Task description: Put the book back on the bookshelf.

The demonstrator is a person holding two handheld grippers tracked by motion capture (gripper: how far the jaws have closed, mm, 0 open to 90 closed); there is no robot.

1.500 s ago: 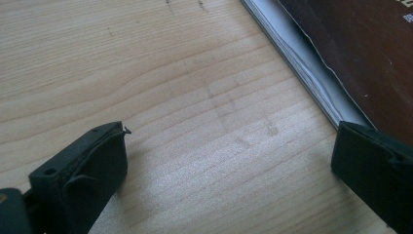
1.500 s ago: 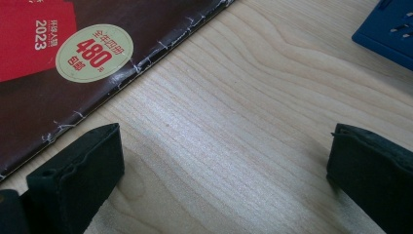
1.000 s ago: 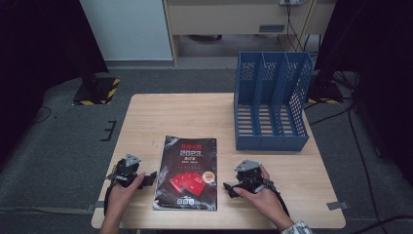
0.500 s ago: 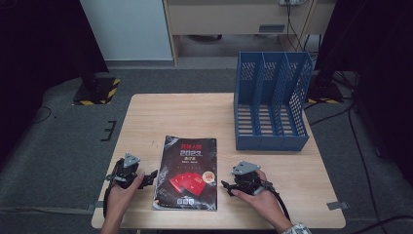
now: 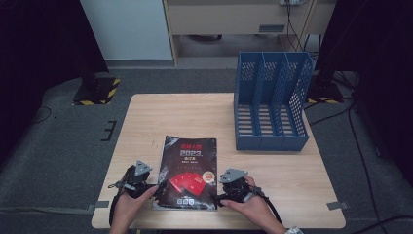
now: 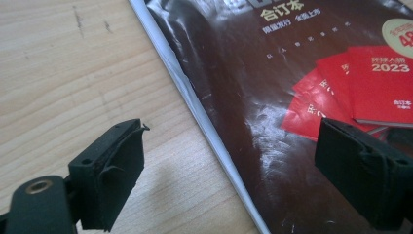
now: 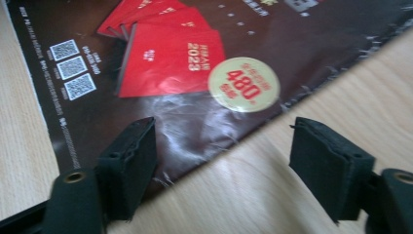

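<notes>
Magazine [image 5: 187, 171] edges between both grippers' spread fingers [image 6: 112, 170] (none pressing).

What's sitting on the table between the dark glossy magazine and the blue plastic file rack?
Nothing: in the high view, only bare light wooden tabletop separates the dark glossy magazine from the blue plastic file rack.
</notes>
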